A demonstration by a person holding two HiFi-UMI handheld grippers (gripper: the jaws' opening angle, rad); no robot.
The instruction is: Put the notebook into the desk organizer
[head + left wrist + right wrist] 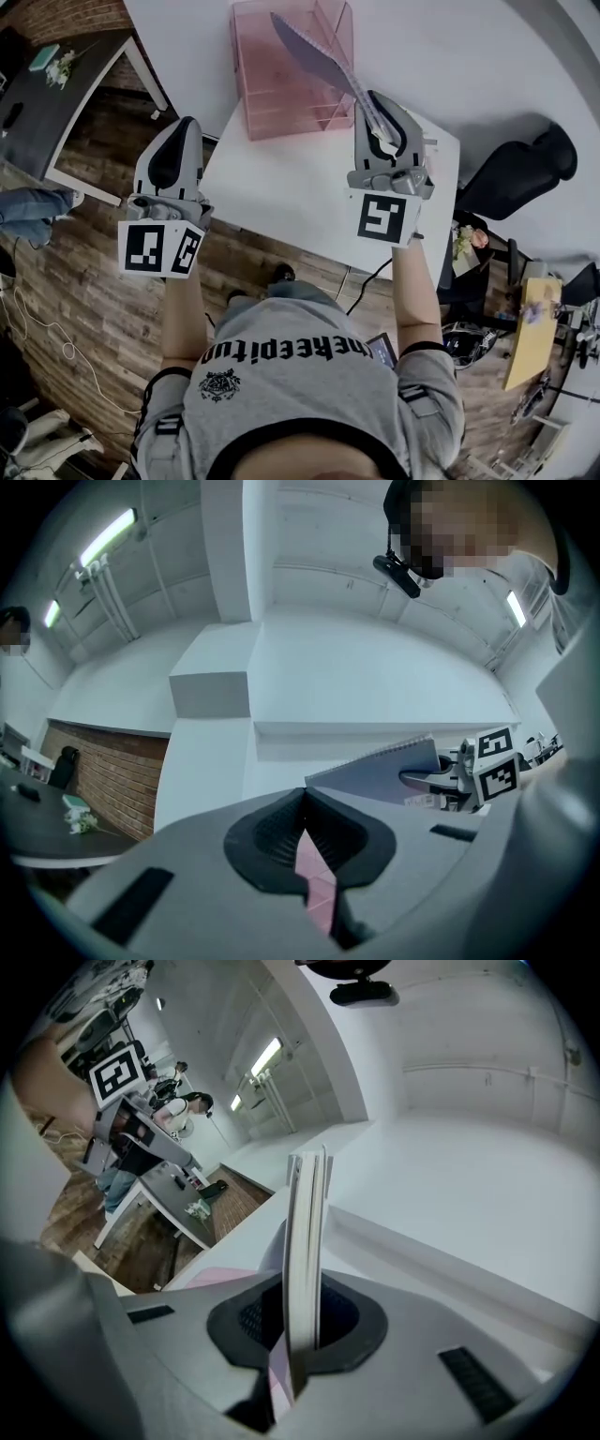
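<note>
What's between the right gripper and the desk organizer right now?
Only the notebook: the head view shows it clamped in the right gripper, slanting out across the pink desk organizer.

Cool, even light from ceiling tubes (108, 538) fills the room. The white table (281, 187) is nearly washed out, and shadows are soft. Both gripper views bend strongly and go black at the corners, and the notebook (305, 1241), close to the lens, looks soft.
</note>
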